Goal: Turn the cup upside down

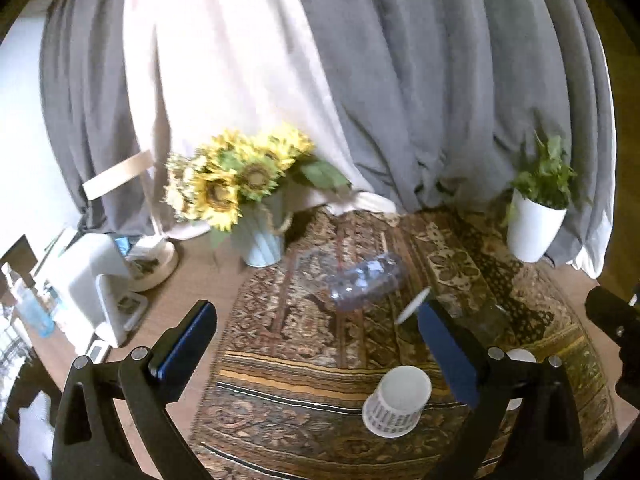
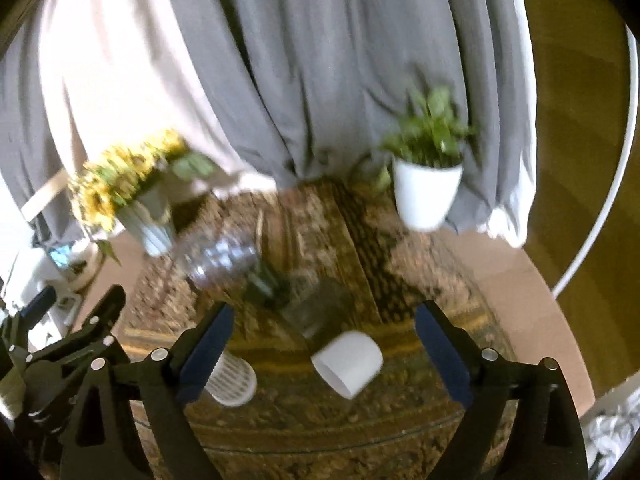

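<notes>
A plain white cup (image 2: 347, 363) lies tilted on its side on the patterned cloth, between my right gripper's open jaws and touching neither. My right gripper (image 2: 322, 342) is open and empty. A second white cup with a dotted pattern (image 1: 397, 401) stands upside down on the cloth, near the inner side of my left gripper's right finger; it also shows in the right wrist view (image 2: 234, 379). My left gripper (image 1: 316, 334) is open and empty. In the left wrist view the plain cup is almost hidden behind the right finger.
A clear plastic bottle (image 1: 362, 278) lies on the cloth further back, with a white stick (image 1: 413, 304) beside it. A sunflower vase (image 1: 262, 236) stands back left, a white plant pot (image 1: 532, 226) back right. White appliances (image 1: 100, 280) crowd the left edge. Grey curtains hang behind.
</notes>
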A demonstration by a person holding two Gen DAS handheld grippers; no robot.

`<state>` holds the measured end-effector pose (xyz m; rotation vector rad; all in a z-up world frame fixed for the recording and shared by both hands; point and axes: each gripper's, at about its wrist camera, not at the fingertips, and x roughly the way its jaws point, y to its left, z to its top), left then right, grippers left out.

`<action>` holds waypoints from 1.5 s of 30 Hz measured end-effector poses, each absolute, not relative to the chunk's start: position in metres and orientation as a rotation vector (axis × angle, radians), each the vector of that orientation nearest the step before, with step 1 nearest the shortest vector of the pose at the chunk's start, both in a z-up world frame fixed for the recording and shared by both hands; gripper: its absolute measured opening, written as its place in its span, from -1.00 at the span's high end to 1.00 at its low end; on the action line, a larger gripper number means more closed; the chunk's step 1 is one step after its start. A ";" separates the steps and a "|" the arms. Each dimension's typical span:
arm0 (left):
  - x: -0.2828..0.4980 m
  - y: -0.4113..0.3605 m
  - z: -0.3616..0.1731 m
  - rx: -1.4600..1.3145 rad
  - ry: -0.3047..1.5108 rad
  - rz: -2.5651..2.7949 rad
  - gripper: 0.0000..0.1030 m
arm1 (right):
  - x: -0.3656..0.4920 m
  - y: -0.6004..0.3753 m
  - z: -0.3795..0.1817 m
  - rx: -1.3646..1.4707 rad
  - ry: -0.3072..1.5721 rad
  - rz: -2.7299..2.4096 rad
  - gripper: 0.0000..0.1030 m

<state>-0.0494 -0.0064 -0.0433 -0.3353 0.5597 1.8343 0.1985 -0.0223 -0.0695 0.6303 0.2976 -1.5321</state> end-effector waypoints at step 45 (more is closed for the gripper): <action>-0.090 -0.054 0.022 -0.203 0.354 1.910 -1.00 | 0.245 0.032 -0.011 0.382 0.106 -1.595 -0.83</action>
